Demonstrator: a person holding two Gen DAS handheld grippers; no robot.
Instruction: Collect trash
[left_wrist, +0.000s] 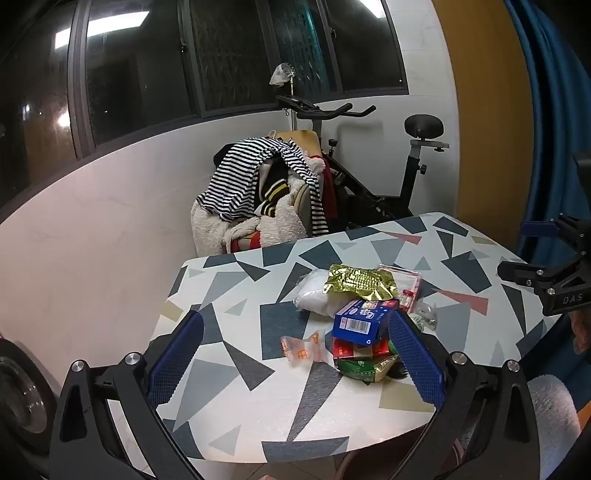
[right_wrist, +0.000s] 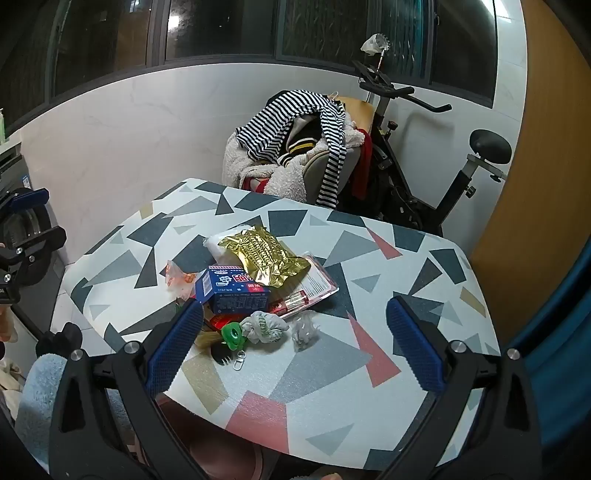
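A: Left tool (left_wrist: 295, 354) spread wide, nothing gripped; its blue pads frame the near side of the heap. Right tool (right_wrist: 295, 343) also released, empty, hanging over the near edge of the patterned grey, white and pink counter (right_wrist: 369, 406).

B: Where's the trash?

A: All piled mid-counter. Blue cardboard box with barcode (left_wrist: 364, 321) sits on top of red and green foil packets (left_wrist: 364, 354); crumpled gold foil bag (right_wrist: 260, 254) behind it, lying over a white plastic bag (left_wrist: 314, 291). Small orange-print clear wrapper (left_wrist: 301, 349) just beside the box. Closest to the right tool: green plastic ring (right_wrist: 232, 332), scrunched white-green wrapper (right_wrist: 264, 326), small crumpled clear wrapper (right_wrist: 303, 332).

B: Step?

A: Looks like the start — approach, nothing picked yet. No bin in view that I can tell.

B: Next move?

A: Probably drop one tool onto a loose piece, likely the orange wrapper or the clear wad, and pinch low, since the thin film lies flat.
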